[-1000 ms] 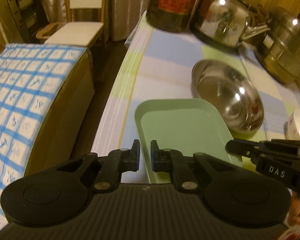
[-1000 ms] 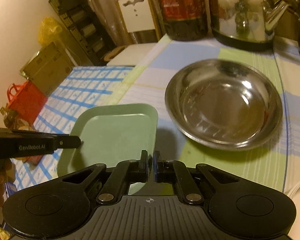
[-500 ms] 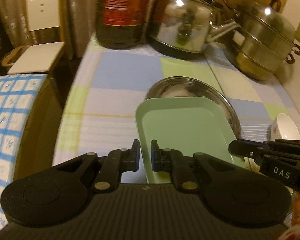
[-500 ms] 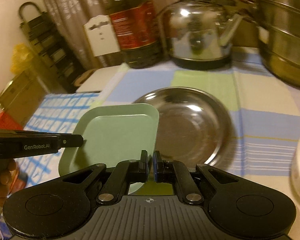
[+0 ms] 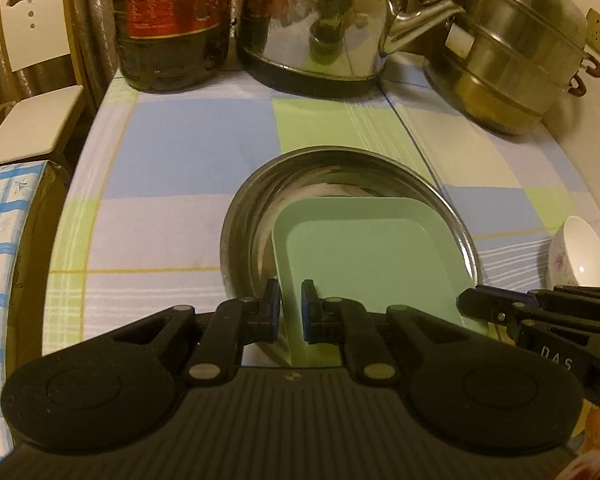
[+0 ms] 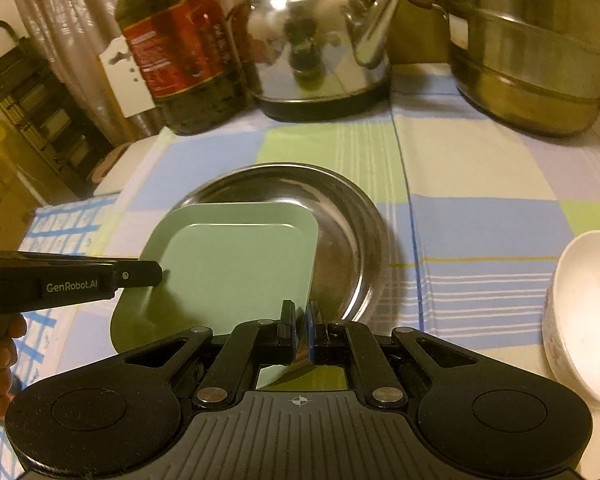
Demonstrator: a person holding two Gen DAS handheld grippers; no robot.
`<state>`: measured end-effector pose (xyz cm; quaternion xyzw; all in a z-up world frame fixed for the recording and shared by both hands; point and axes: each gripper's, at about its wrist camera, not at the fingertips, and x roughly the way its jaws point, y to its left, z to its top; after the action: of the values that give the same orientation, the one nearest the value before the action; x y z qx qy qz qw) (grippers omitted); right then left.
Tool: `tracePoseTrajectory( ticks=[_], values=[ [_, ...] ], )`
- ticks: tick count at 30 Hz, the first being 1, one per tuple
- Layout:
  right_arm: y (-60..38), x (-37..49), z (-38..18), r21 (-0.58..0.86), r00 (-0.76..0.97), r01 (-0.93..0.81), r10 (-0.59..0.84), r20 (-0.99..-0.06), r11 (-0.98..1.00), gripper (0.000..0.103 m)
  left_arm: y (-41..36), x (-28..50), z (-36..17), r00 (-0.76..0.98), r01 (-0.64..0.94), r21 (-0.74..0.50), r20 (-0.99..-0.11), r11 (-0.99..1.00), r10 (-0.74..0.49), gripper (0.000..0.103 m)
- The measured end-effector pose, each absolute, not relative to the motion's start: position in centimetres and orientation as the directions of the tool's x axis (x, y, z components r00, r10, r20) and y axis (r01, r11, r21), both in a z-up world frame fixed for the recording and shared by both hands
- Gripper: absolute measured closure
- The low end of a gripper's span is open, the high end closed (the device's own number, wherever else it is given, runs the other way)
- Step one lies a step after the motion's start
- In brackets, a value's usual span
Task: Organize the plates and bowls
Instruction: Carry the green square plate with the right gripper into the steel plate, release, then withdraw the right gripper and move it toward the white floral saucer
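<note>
Green plate (image 5: 364, 256): a rounded-rectangle tray, held over the steel bowl (image 5: 260, 208); its far end lay within the bowl's rim, its near end reached back toward both tools. Whether its underside touched the bowl could not be told.
Long axis: ran from the near gripped edge away toward the kettle (image 5: 320, 28), roughly in line with the way both grippers pointed.
Left gripper (image 5: 291, 312): jaws nearly closed, clamped on the plate's near left edge; the rim stood between the blue pads.
Right gripper (image 6: 300, 330): jaws closed as far as they went, pinching the plate's near right corner.
Nearer hand: neither; the two held the same near end, one at each side, so the plate hung ahead of and below both.
Deciding relation: plate lay over the left part of the bowl in the right wrist view, not centred. In my judgement a level lowering, with both releases together, was what the seating called for.
Risk, as judged: the square corners could ride on the round wall and leave the plate tilted.
White bowl (image 6: 584, 320): stood apart on the checked tablecloth (image 5: 188, 140), right of the steel bowl, untouched.
Steamer pot (image 5: 516, 60): at the back right, well clear.
</note>
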<state>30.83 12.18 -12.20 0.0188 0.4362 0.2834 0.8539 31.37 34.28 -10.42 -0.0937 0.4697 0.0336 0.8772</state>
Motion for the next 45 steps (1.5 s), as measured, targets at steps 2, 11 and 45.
tracePoseTrajectory(
  ticks=[2, 11, 45],
  values=[
    [12.4, 31.3, -12.7, 0.274, 0.458, -0.460, 0.490, -0.742, 0.844, 0.097, 34.3, 32.0, -10.8, 0.548, -0.147, -0.133, -0.836, 0.980, -0.031, 0.093],
    [12.9, 32.9, -14.1, 0.267, 0.449, -0.430, 0.461, -0.765, 0.862, 0.097, 34.3, 34.0, -12.0, 0.527, -0.137, -0.122, -0.849, 0.983, -0.032, 0.093],
    [7.5, 28.4, -7.8, 0.354, 0.586, -0.357, 0.502, -0.636, 0.864, 0.097, 34.4, 30.6, -7.5, 0.591, -0.088, -0.126, -0.805, 0.988, -0.050, 0.068]
  ],
)
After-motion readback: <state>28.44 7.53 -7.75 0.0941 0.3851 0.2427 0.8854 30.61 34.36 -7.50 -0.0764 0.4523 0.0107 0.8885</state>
